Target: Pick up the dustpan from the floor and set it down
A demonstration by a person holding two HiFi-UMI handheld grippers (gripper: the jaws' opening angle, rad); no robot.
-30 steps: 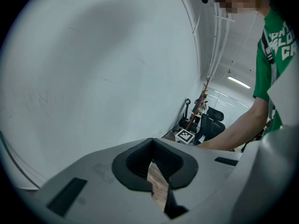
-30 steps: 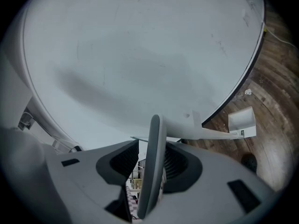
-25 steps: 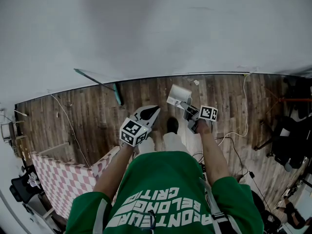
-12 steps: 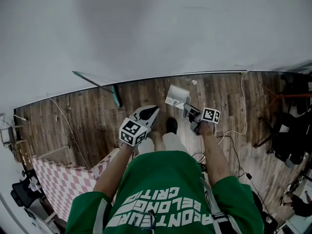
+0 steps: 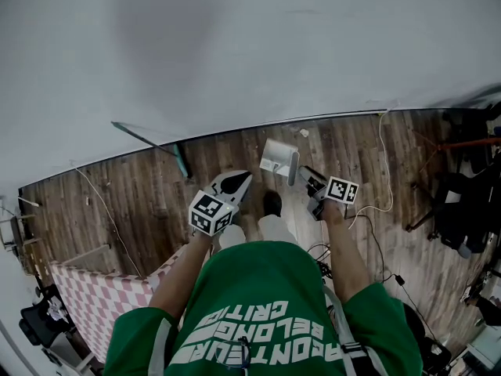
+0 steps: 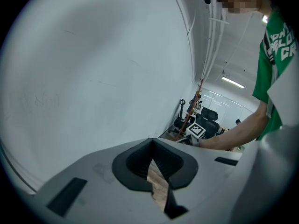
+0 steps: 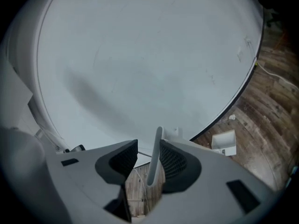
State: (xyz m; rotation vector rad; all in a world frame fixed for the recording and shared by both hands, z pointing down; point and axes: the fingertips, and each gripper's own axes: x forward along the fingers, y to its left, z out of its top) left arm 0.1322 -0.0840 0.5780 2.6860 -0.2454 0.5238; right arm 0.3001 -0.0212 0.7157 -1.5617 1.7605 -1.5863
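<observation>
A person in a green shirt (image 5: 258, 312) stands on a wood floor (image 5: 149, 202) with a gripper in each hand. A pink checked cloth (image 5: 94, 288) lies at the person's left and one dark shoe (image 5: 274, 202) shows ahead of the shirt.

The left gripper (image 6: 151, 142) is held out over the floor with its jaws closed tip to tip. Only a sliver of floor shows through the slit behind the tips.

The right gripper (image 7: 148, 143) has its jaws apart around a slim grey handle (image 7: 154, 158). The handle lies against one pad and leaves a clear gap to the other, so the pads do not clamp it.

In the head view that handle runs from the right gripper's jaws to the right edge of the dustpan (image 5: 275, 155). Its white pan sits just beyond the shoe, near the foot of the wall (image 5: 235, 45). Whether the pan rests on the floor or hangs just off it cannot be told.

A small white scrap (image 5: 304, 132) lies between the pan and the wall. Farther left, a teal pole (image 5: 149, 135) leans at the wall's foot. Black chairs (image 5: 460, 210) stand at the far right.
</observation>
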